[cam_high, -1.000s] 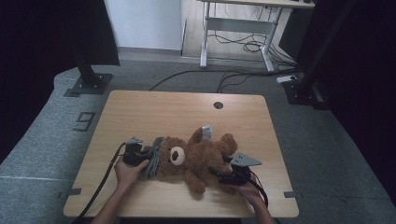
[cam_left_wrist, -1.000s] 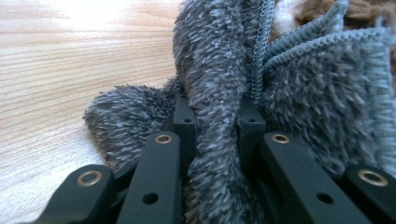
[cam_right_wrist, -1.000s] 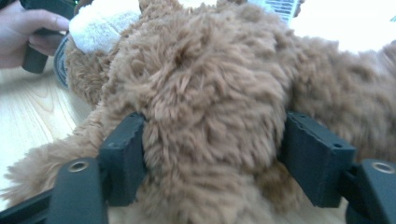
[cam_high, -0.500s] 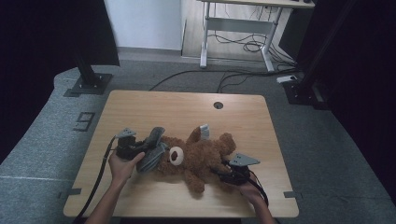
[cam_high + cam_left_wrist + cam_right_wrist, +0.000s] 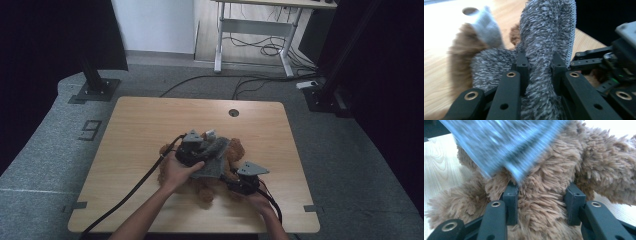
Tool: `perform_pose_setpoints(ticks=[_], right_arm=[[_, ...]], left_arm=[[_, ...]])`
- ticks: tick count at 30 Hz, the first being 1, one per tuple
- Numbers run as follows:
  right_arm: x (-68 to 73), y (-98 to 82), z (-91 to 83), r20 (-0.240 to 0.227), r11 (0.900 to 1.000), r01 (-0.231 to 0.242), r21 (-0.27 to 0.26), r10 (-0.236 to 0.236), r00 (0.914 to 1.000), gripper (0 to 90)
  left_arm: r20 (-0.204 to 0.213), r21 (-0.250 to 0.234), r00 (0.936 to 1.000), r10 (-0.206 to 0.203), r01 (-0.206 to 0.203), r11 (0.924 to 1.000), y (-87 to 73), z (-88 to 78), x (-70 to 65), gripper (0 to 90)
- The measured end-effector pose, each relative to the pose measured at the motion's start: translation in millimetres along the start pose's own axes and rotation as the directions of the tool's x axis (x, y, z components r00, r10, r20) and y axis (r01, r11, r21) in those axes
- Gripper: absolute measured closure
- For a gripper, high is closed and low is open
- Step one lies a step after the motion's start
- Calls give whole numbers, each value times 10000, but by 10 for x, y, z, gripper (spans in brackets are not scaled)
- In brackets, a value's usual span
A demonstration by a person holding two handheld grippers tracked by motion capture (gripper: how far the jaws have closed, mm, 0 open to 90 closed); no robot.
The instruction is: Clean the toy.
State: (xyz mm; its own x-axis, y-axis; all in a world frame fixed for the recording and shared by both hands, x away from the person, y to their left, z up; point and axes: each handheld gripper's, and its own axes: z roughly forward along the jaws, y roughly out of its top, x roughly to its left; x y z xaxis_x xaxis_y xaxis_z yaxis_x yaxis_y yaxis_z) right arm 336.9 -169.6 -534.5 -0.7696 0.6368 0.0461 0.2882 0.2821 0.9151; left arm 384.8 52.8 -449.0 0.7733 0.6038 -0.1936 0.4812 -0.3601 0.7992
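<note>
A brown teddy bear (image 5: 236, 150) lies on the wooden table (image 5: 140, 125). My left gripper (image 5: 214, 144) hangs over it, shut on a grey fuzzy cloth (image 5: 212, 165) that drapes across the bear. In the left gripper view the cloth (image 5: 544, 30) is pinched between the jaws of that gripper (image 5: 540, 62), with brown plush (image 5: 461, 57) behind. My right gripper (image 5: 231, 181) sits low at the bear's right side. Its jaws have just been closing, and in the right gripper view this gripper (image 5: 541, 192) squeezes the bear's fur (image 5: 544, 170) under the blurred cloth (image 5: 499, 142).
A round cable hole (image 5: 233, 112) sits near the table's far edge. A black cable (image 5: 130, 192) trails from the left gripper toward the front left corner. Black stands (image 5: 95, 85) and a desk frame (image 5: 255, 35) are on the floor beyond the table.
My left hand has risen and swung right, carrying the grey cloth over the bear. The right gripper has stayed at the bear's side and closed on its fur.
</note>
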Motion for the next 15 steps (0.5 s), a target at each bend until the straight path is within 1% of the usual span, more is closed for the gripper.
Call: perform_pose_setpoints(ticks=[1, 2, 4, 5, 6, 7, 8, 9, 10, 11, 12, 14, 15], right_arm=[[2, -2, 2, 28, 10000, -15, -13, 15, 10000, 559], [1, -5, 1, 74, 10000, -17, 19, 17, 10000, 561], [0, -10, 3, 105, 10000, -92, 26, 91, 9999, 564], [2, -11, 5, 96, 10000, -86, 36, 86, 9999, 567], [5, -12, 8, 83, 10000, -60, 21, 60, 9999, 568], [10, -11, 5, 42, 10000, -6, 44, 6, 10000, 570], [15, -10, 7, 9, 10000, 13, 35, -13, 10000, 571], [25, -11, 14, 11, 10000, 21, 15, -21, 10000, 571], [30, -10, 16, 17, 10000, 18, 28, -18, 10000, 571], [36, -10, 18, 51, 10000, 25, 27, -25, 10000, 571], [37, -10, 16, 55, 10000, 49, 30, -49, 10000, 571], [43, -14, 15, 133, 10000, 14, 24, -15, 9999, 573], [45, -17, 16, 192, 10000, -3, 55, 2, 9998, 576]], left_arm=[[-31, 60, 10000, 23, -23, 10000, -3, 53, -20, 744], [-154, 27, 9998, 85, -85, 10000, -10, 89, -43, 743], [-237, 23, 9995, 193, -193, 9998, -26, 114, -71, 744], [-208, -5, 9996, 173, -173, 9999, -30, 104, -81, 746], [154, -124, 9998, 101, -99, 9999, -28, 73, -112, 749], [327, -206, 9993, 174, -167, 9996, -20, 57, -145, 752], [315, -318, 9987, 392, -382, 9988, -2, 40, -215, 754], [265, -355, 9984, 504, -494, 9981, 9, 42, -250, 756], [70, -234, 9976, 682, -680, 9974, 22, 65, -282, 756], [-145, -77, 9967, 799, -801, 9968, 24, 92, -285, 757], [-287, 160, 9964, 792, -787, 9968, 13, 144, -251, 758], [-159, 294, 9985, 517, -512, 9983, -15, 193, -167, 761], [-165, 257, 9990, 425, -420, 9988, -25, 196, -138, 764]])
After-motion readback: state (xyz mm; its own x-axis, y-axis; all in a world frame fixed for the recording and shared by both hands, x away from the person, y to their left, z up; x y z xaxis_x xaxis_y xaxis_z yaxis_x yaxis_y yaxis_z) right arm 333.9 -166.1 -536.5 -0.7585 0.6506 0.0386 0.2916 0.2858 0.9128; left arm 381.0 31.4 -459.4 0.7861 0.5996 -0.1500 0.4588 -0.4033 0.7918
